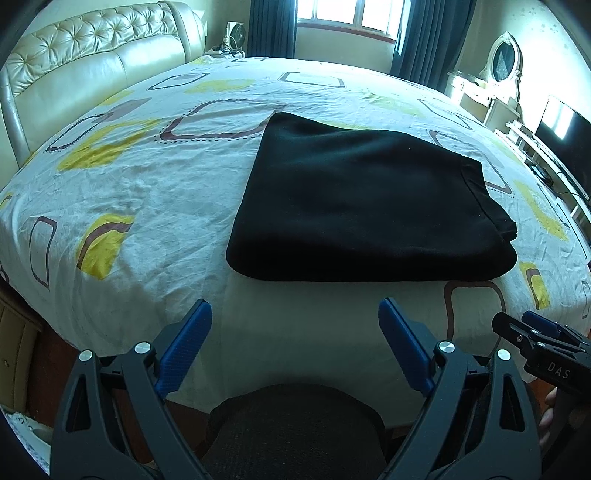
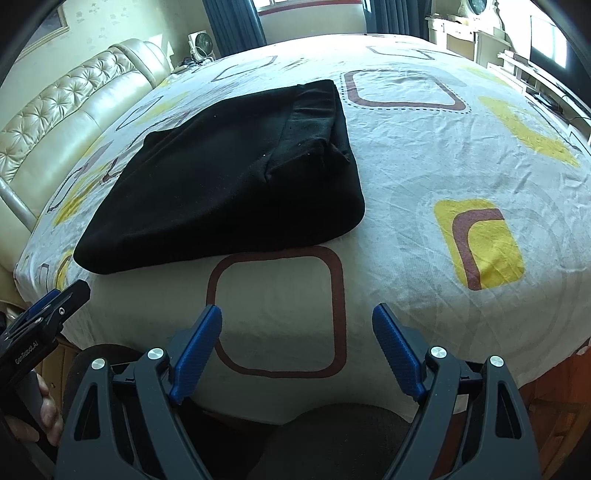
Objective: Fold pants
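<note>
A: What takes up the most room?

B: The bed [image 1: 155,192], under a pale sheet printed with yellow patches and brown rounded squares. A tufted cream headboard [image 1: 96,62] runs along its left side, and dark curtains [image 1: 271,26] hang by the window at the far end.

A: And the pants?

B: The black pants [image 1: 365,199] lie folded into a thick flat rectangle in the middle of the bed. Nothing touches them. In the right wrist view, the waistband end lies on the far right part of the bundle, with a small loose bump of cloth there.

A: How are the hands posed?

B: Both are drawn back to the near edge of the bed, tilted downward toward the sheet, side by side. The left gripper [image 1: 295,332] hangs over bare sheet just short of the pants' near edge. The right gripper [image 2: 297,332] hangs over a brown square outline, with the pants off to its left.

A: The jaws?

B: Both pairs stand wide apart, blue pads facing each other with only sheet showing between them. Neither holds anything.

A: Anything of the person?

B: A few fingers [image 2: 46,413] wrapped around the left gripper's handle, at the lower left corner of the right wrist view.
</note>
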The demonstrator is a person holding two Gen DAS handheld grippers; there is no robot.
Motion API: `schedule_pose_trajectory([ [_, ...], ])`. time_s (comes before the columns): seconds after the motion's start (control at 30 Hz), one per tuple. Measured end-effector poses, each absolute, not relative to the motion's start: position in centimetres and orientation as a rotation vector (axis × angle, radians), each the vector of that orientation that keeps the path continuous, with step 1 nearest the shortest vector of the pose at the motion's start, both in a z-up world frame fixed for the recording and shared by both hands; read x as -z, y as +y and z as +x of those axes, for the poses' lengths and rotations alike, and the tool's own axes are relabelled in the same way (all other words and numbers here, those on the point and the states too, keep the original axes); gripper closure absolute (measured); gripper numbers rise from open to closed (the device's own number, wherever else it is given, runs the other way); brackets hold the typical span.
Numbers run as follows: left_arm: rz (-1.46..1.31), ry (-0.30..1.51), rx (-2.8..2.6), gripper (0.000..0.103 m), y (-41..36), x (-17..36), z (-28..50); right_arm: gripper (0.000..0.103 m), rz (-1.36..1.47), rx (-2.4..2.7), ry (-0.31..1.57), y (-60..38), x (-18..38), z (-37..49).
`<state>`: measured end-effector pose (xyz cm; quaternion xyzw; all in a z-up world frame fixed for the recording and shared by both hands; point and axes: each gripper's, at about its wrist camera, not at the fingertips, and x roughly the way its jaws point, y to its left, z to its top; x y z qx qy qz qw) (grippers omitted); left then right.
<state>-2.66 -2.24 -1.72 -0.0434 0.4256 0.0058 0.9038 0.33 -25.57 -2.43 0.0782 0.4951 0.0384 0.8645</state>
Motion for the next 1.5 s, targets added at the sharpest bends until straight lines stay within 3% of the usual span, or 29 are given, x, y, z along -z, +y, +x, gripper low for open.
schedule_pose_trajectory([
  [1.5, -0.022, 0.833, 0.012, 0.011, -3.7, 0.6, -3.4, 0.021, 0.189, -0.086, 1.082, -25.5, 3.3, 0.1],
])
